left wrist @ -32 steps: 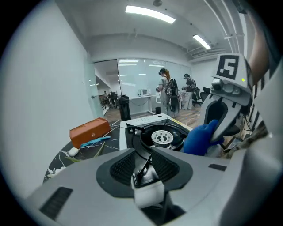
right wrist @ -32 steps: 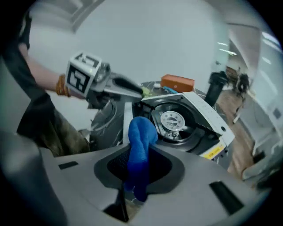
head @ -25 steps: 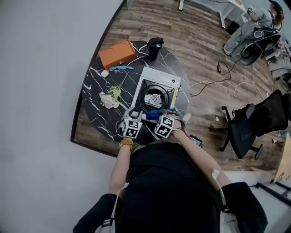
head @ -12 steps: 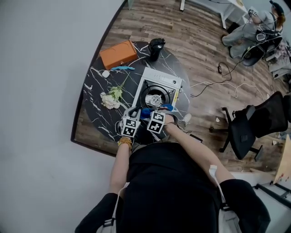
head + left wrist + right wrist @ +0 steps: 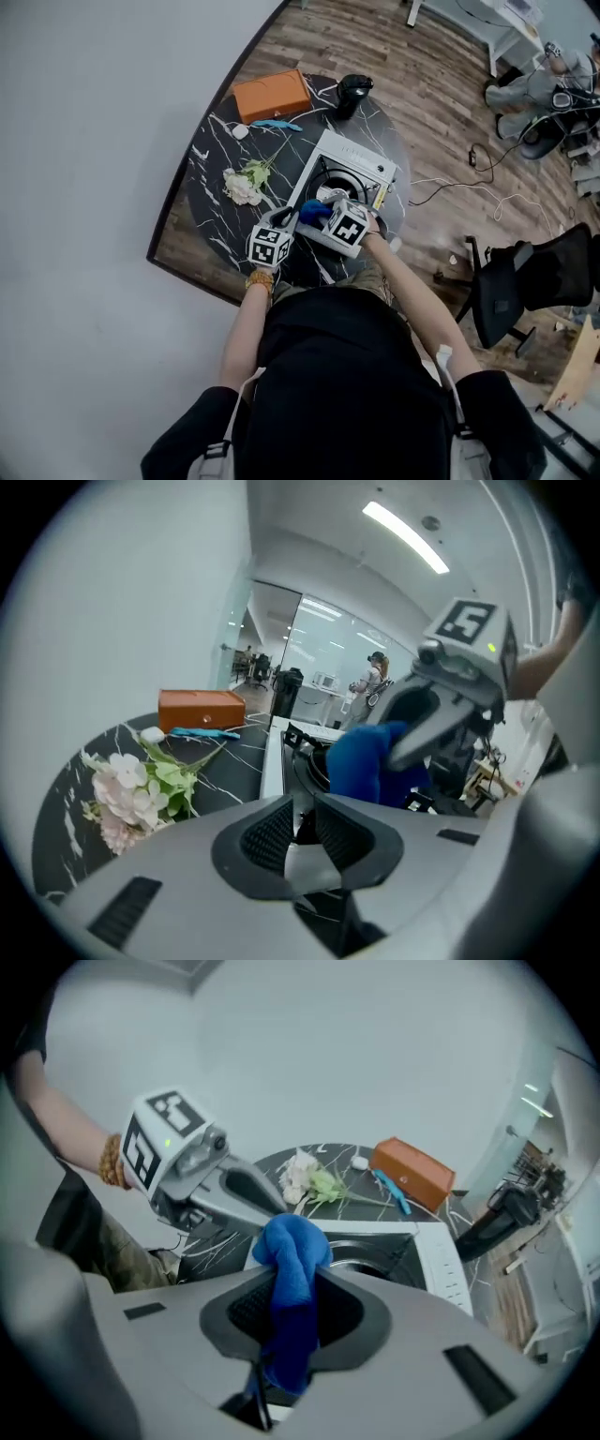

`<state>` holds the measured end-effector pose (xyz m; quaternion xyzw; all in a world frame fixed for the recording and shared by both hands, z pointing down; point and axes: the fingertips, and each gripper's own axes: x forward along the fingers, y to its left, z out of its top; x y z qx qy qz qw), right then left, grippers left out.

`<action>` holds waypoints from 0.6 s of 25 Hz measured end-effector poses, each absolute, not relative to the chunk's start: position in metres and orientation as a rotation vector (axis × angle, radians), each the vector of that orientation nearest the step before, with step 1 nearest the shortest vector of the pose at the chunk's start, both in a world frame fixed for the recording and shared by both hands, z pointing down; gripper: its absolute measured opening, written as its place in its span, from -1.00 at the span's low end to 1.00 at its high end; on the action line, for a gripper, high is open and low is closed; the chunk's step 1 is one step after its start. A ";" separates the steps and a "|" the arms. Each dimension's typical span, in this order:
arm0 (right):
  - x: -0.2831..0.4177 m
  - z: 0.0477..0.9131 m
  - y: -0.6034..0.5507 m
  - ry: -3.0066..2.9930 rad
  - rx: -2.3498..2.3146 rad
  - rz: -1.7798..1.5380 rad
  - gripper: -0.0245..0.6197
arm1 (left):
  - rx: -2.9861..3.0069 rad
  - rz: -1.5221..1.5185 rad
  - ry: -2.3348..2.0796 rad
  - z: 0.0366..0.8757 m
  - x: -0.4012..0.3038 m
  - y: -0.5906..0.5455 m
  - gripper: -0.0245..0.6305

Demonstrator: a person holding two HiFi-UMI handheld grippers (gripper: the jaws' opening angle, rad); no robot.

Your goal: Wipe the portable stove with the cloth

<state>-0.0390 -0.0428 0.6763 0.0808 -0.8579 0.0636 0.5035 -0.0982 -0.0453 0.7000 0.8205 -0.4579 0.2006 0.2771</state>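
Stove: a white square portable stove (image 5: 367, 161) with a black round burner sits on the round black marble table (image 5: 208, 192), centre of the head view.
Cloth: a bright blue, soft cloth (image 5: 313, 211) is bunched into a lump over the stove's lower left edge.
Right gripper (image 5: 292, 1309): clenched on the cloth (image 5: 292, 1258). A rounded fold sticks out past the pads and a tail hangs behind them.
Left gripper (image 5: 302, 829): jaws drawn nearly together, nothing in them, lower left of the stove.
Head view only: both grippers meet at the stove's lower edge.
Left gripper view only: the cloth (image 5: 364, 761) is seen side-on, lifted above the burner rim.
Also on the table: orange box (image 5: 272, 94), pale flower sprig (image 5: 246, 183).
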 end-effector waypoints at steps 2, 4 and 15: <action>-0.031 0.654 -0.077 -2.096 0.279 0.159 -0.73 | 2.271 0.599 -1.303 0.697 -0.095 -0.046 -0.75; -0.032 0.649 -0.112 -2.086 0.343 0.142 -0.73 | 2.307 0.644 -1.354 0.695 -0.092 -0.042 -0.75; -0.041 0.704 -0.180 -1.941 0.470 0.138 -0.72 | 2.243 0.670 -1.365 0.716 -0.088 -0.038 -0.72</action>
